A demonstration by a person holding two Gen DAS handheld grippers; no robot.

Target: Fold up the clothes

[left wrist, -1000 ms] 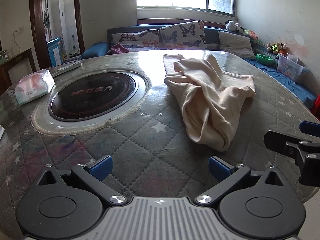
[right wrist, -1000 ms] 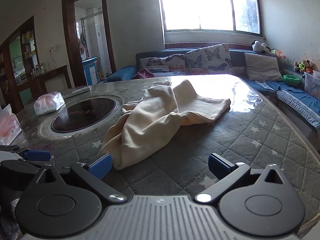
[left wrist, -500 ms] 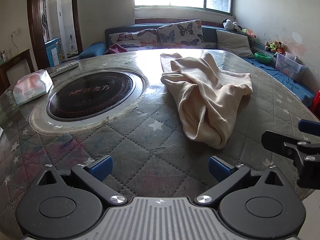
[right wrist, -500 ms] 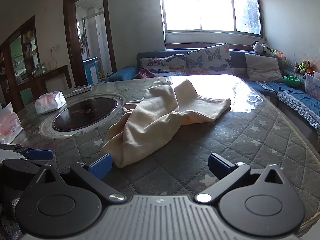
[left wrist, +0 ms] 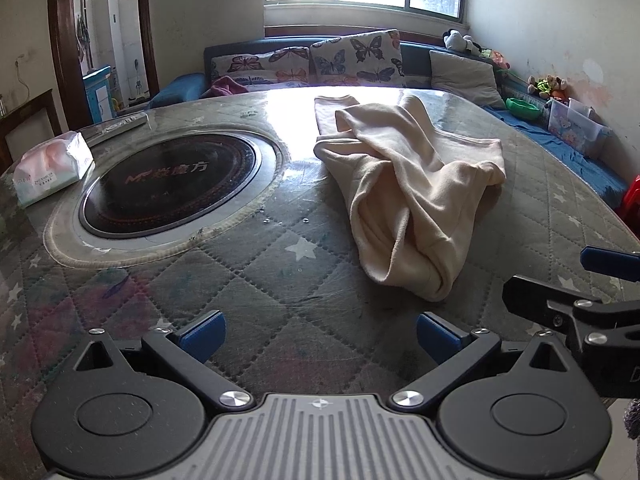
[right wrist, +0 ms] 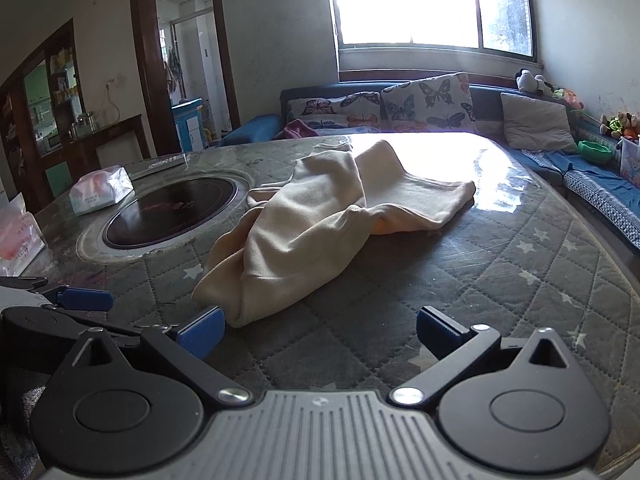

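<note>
Jaws spread empty, cream garment point(left wrist: 412, 184) crumpled

tissue pack point(left wrist: 50, 168) beside round cooktop point(left wrist: 172, 184) | quilted table point(left wrist: 280, 280) | butterfly cushions point(left wrist: 356, 58) on sofa

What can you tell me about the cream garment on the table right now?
The cream garment is soft, fleece-like cloth, crumpled and unfolded, lying in a loose heap on the quilted table to the right of the round black cooktop. Its near end is a bunched, rounded fold; a flatter part spreads toward the window. Neither the left gripper nor the right gripper touches it; both are open.
</note>
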